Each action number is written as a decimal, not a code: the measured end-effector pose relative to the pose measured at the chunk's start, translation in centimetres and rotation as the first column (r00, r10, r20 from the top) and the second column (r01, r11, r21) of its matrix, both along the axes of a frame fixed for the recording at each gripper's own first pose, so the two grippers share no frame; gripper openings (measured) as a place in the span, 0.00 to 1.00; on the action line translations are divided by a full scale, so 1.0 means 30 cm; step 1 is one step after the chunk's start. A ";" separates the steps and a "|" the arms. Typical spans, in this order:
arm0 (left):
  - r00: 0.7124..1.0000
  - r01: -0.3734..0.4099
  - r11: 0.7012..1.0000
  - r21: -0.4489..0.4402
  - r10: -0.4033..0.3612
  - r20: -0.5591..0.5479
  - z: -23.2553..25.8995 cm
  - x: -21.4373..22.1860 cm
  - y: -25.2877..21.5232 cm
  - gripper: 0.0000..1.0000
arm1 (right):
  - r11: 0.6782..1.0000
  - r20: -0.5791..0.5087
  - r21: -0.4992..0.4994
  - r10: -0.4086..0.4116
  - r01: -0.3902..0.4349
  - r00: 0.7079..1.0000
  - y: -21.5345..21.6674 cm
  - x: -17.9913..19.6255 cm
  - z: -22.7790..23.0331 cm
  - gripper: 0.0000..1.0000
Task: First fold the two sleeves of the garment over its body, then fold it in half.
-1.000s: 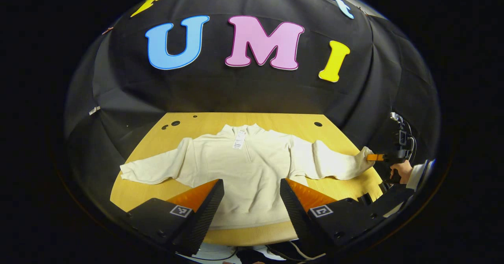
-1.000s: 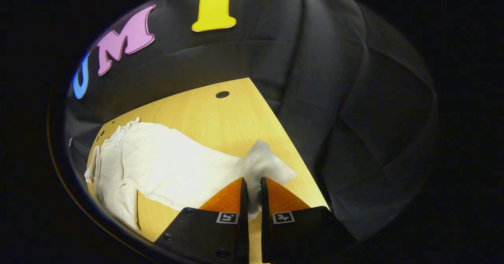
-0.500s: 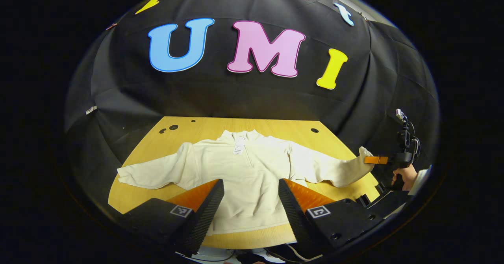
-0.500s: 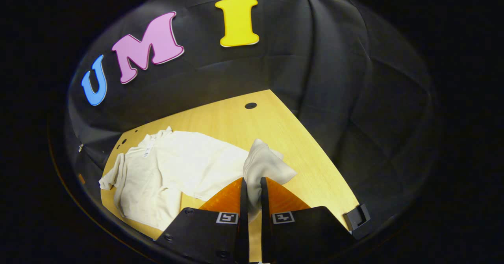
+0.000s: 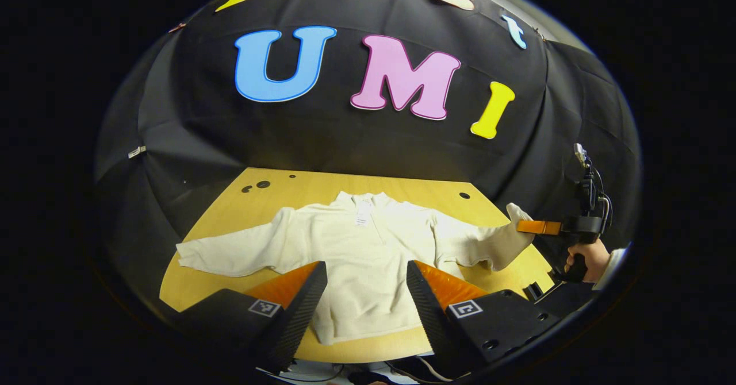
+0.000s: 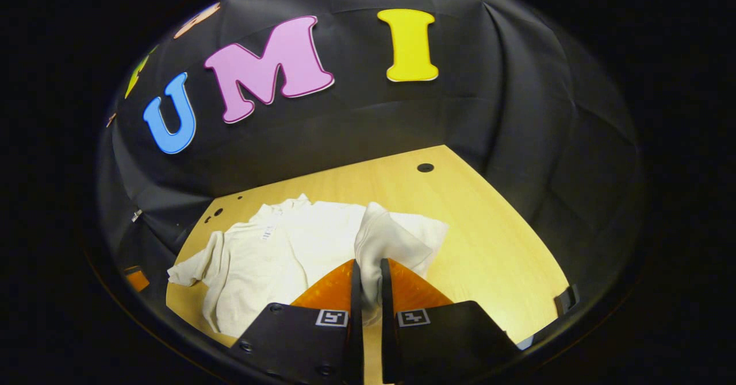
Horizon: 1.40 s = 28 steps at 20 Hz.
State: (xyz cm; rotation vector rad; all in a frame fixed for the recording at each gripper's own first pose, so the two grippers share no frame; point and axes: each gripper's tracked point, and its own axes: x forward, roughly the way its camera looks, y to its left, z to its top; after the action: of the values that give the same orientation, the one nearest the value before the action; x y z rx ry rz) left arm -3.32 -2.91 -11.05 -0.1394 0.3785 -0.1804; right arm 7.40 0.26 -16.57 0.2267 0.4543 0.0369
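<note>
A cream sweatshirt (image 5: 356,247) lies face up on the wooden table (image 5: 276,187), collar toward the wall. One sleeve (image 5: 230,253) lies stretched out flat toward the table's left side. The other sleeve's cuff (image 5: 509,233) is lifted off the table, pinched by my right gripper (image 5: 532,227), which a hand (image 5: 581,255) holds at the table's right end. In the right gripper view the right gripper (image 6: 368,284) is shut on that cuff (image 6: 382,241), with the sweatshirt body (image 6: 276,253) beyond. My left gripper (image 5: 367,293) hovers open above the hem, holding nothing.
Round holes mark the tabletop near its back corners (image 5: 464,195) (image 5: 263,184). A small black clamp (image 6: 564,300) sits on the table's edge at the right. Cables (image 5: 402,368) hang below the front edge.
My right gripper has lifted the cuff off the table and carried it inward toward the garment's body, so the sleeve now bunches up. The left gripper has stayed open, shifting only slightly.
</note>
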 end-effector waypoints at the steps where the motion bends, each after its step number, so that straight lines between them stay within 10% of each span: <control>1: 1.000 -0.010 1.000 -0.002 0.010 0.000 -0.002 0.003 0.034 0.90 | 1.000 0.005 0.004 0.015 -0.015 1.000 0.056 0.013 0.006 0.16; 16: 0.985 -0.171 0.985 -0.024 0.171 -0.016 -0.092 0.024 0.508 0.90 | 0.971 -0.062 -0.001 0.240 -0.241 0.969 0.841 0.152 -0.125 0.16; 28: 0.919 -0.372 0.928 -0.029 0.364 -0.153 -0.336 0.176 0.894 0.90 | 0.964 -0.279 -0.021 0.248 -0.264 0.928 1.013 0.135 -0.437 0.19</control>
State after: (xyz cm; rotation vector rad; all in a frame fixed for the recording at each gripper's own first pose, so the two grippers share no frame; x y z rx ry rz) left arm 1.97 23.90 -21.13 -0.2786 0.4854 0.1937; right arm 11.44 30.64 -29.67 0.1131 0.7593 0.2511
